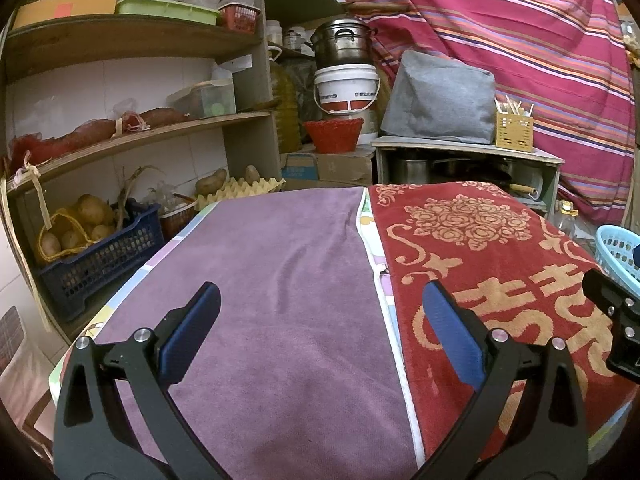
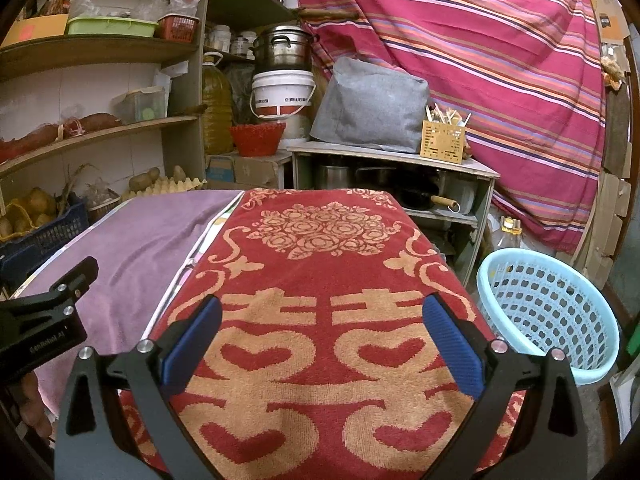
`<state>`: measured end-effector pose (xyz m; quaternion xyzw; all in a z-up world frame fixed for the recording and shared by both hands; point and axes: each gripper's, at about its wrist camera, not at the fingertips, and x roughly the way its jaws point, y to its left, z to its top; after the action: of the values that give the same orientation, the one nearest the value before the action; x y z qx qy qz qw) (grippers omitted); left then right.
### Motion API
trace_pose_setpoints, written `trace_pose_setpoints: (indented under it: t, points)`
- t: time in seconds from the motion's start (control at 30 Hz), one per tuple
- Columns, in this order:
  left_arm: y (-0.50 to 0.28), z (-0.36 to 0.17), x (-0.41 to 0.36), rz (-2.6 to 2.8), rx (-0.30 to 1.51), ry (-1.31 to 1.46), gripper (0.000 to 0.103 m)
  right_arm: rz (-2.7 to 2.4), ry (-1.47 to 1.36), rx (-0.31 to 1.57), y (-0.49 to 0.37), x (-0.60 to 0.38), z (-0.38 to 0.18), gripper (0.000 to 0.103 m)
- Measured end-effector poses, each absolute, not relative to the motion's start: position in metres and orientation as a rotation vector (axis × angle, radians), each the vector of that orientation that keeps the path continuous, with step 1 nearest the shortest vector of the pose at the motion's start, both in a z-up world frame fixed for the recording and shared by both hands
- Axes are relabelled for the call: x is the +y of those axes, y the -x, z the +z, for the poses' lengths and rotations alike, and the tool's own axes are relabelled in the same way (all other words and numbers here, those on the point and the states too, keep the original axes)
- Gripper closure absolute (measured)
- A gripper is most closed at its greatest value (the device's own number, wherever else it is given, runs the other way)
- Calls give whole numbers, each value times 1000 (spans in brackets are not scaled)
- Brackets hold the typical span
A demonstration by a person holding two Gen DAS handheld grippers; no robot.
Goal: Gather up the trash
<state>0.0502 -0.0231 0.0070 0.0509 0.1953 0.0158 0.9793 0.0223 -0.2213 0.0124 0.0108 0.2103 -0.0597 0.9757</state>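
Note:
My left gripper (image 1: 320, 300) is open and empty, held above the purple towel (image 1: 272, 280) on the table. My right gripper (image 2: 322, 312) is open and empty, above the red towel (image 2: 320, 264) with a gold pattern. A light blue plastic basket (image 2: 548, 312) stands on the floor to the right of the table; its rim also shows in the left wrist view (image 1: 618, 256). I see no loose trash on the towels. The right gripper's body shows at the right edge of the left wrist view (image 1: 616, 320), and the left gripper's body at the left of the right wrist view (image 2: 44, 320).
Wooden shelves (image 1: 132, 136) with potatoes, a blue crate (image 1: 100, 264) and an egg tray stand at the left. Behind the table are a low cabinet (image 2: 392, 164) with pots, a grey bag, a white bucket (image 2: 282, 92), a red bowl and a striped cloth (image 2: 480, 40).

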Motion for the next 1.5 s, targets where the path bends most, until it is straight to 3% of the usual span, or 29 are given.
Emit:
trace_pose_setpoints:
  t: [1.5]
  points:
    - [-46, 13, -20, 47, 376, -99, 5, -121, -17, 429, -25, -224, 12, 5]
